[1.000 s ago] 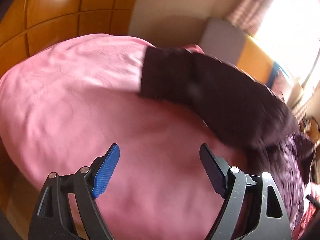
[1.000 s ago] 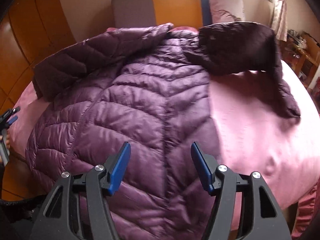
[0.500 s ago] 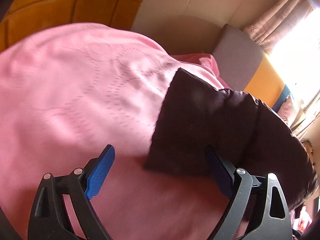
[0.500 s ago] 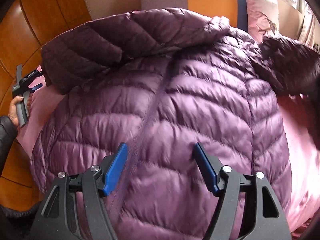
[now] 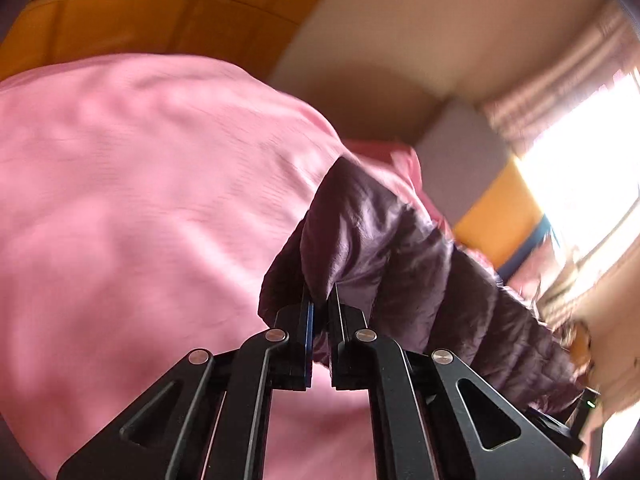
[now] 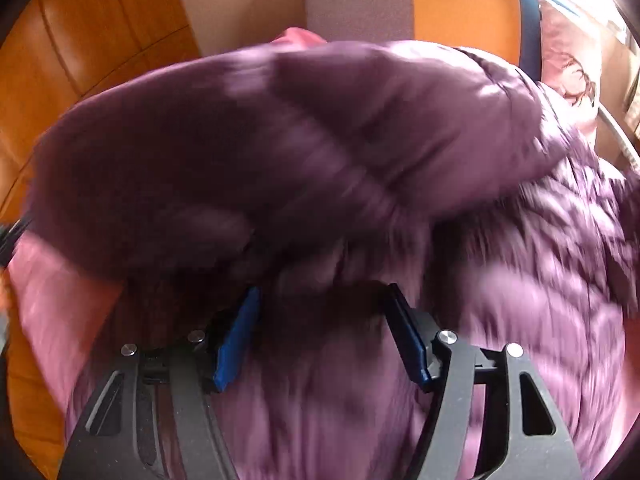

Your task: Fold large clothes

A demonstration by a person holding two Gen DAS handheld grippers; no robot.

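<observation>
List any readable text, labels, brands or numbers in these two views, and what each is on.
None readable. The purple jacket, its sleeve, the pink bedspread, the headboard and both grippers, left and right, show no print. The pillow carries a dark drawing, no letters; both views are motion-blurred.

The left wrist camera rides just behind the left tongs [image 5: 320,300], angled down across the pink bedspread [image 5: 140,200] toward the headboard [image 5: 496,216] and bright window [image 5: 592,160]. The right wrist camera sits behind the right tongs [image 6: 320,312], tilted down, very close over the purple down jacket [image 6: 520,280], facing the headboard. Both views share jacket, bedspread, headboard and the wooden wall panels [image 5: 120,20].
</observation>
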